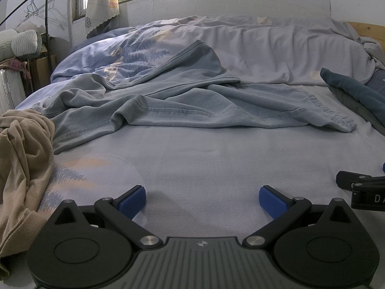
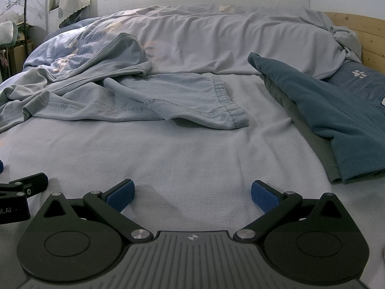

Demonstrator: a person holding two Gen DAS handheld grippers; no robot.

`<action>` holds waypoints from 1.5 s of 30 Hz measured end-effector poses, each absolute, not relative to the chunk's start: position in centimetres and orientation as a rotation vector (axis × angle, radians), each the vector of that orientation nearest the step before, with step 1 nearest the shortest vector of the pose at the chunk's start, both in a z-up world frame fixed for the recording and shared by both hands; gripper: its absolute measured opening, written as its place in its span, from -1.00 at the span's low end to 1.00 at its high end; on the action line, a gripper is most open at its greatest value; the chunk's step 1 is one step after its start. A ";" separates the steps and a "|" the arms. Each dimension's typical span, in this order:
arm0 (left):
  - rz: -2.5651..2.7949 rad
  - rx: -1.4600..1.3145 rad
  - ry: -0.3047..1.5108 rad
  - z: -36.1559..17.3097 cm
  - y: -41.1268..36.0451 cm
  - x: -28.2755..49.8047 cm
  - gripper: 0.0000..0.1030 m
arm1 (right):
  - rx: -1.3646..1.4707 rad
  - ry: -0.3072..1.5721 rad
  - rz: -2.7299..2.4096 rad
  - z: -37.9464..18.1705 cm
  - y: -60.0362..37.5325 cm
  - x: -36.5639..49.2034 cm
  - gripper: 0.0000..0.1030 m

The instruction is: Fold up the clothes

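Both my left gripper (image 1: 202, 198) and right gripper (image 2: 191, 193) gape empty near me; far off, crumpled denim trousers (image 1: 192, 106) await folding beside folded blue clothes (image 2: 336, 110).

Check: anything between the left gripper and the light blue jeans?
Nothing. In the left wrist view only bare bedsheet lies between the open left gripper and the light blue jeans. The beige garment sits off to the side.

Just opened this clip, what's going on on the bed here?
A person holds two hand-held grippers over a bed sheet, both open and empty: the left hand-held gripper and right hand-held gripper. Ahead lie crumpled light denim pants, unfolded. A beige garment sits left, a teal garment right. Folding has not started.
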State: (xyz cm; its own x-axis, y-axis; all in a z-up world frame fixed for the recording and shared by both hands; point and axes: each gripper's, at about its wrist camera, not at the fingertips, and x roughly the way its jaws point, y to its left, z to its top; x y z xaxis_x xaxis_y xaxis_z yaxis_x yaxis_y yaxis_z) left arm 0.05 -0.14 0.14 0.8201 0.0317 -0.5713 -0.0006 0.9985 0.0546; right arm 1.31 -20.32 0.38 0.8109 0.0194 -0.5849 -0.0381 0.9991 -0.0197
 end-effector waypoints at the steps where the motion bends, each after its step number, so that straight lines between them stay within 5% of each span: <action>1: 0.017 0.052 0.609 0.1 -0.1 0.1 1.00 | -0.031 0.624 0.031 0.4 -20.3 1.3 1.00; 45: 0.014 0.035 0.616 0.4 0.2 -0.5 1.00 | -0.040 0.631 0.028 0.6 -20.1 1.3 1.00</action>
